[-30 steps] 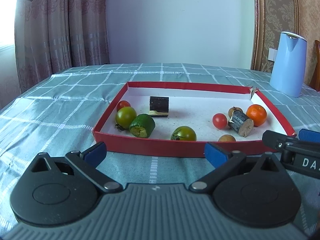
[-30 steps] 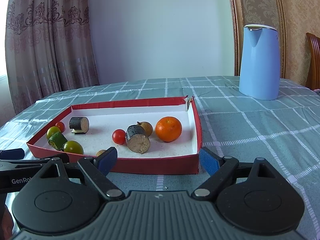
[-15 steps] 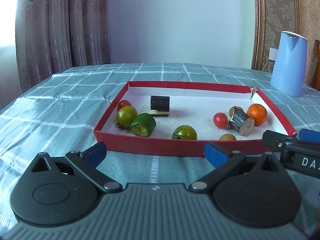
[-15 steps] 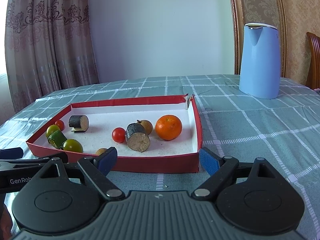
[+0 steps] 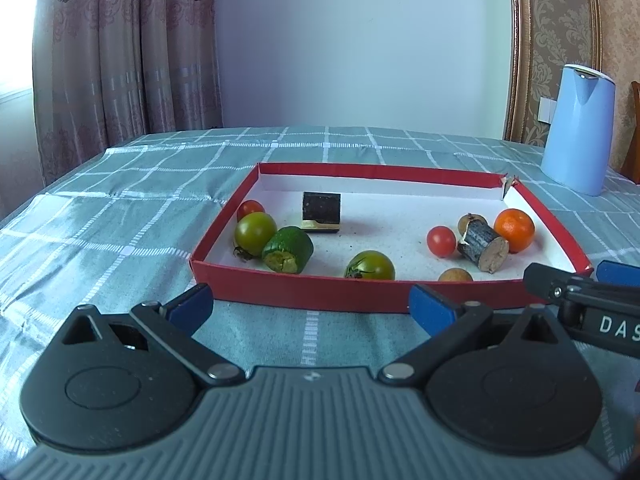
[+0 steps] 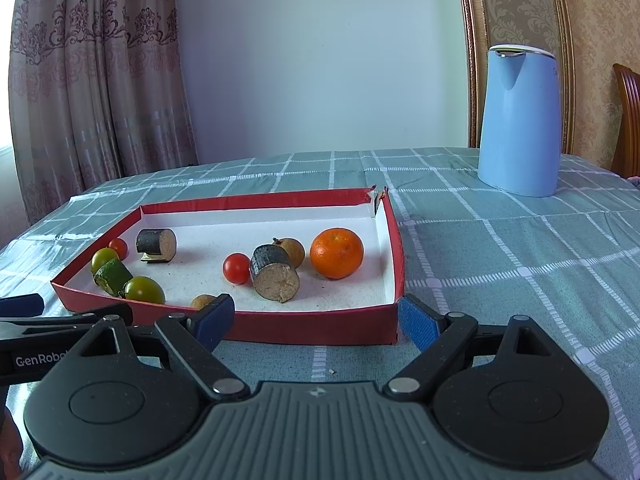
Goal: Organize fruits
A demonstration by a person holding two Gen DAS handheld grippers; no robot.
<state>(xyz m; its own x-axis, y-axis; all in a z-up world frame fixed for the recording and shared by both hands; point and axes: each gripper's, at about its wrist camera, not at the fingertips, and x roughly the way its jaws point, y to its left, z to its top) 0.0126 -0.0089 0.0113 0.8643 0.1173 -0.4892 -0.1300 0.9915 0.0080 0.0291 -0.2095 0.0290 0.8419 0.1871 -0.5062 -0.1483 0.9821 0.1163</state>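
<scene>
A shallow red tray (image 5: 296, 292) (image 6: 312, 326) with a white floor holds the fruit. At its left lie a small red tomato (image 5: 250, 210), a green tomato (image 5: 255, 233) and a cut green piece (image 5: 288, 250). A dark cut log (image 5: 321, 212) lies at the back. Another green tomato (image 5: 370, 266) sits near the front wall. At the right are a red tomato (image 6: 236, 268), a cut log (image 6: 274, 274), two brown longans (image 6: 292, 250) and an orange (image 6: 337, 253). My left gripper (image 5: 310, 306) and right gripper (image 6: 314, 318) are open and empty, just before the tray's front wall.
A light blue kettle (image 6: 520, 120) stands at the back right on the green checked tablecloth (image 6: 500, 248). A wooden chair (image 6: 628, 120) is at the far right edge. Curtains hang behind the table's far left corner.
Both grippers have drawn back slightly from the tray. Both stay open and nothing in the tray has moved.
</scene>
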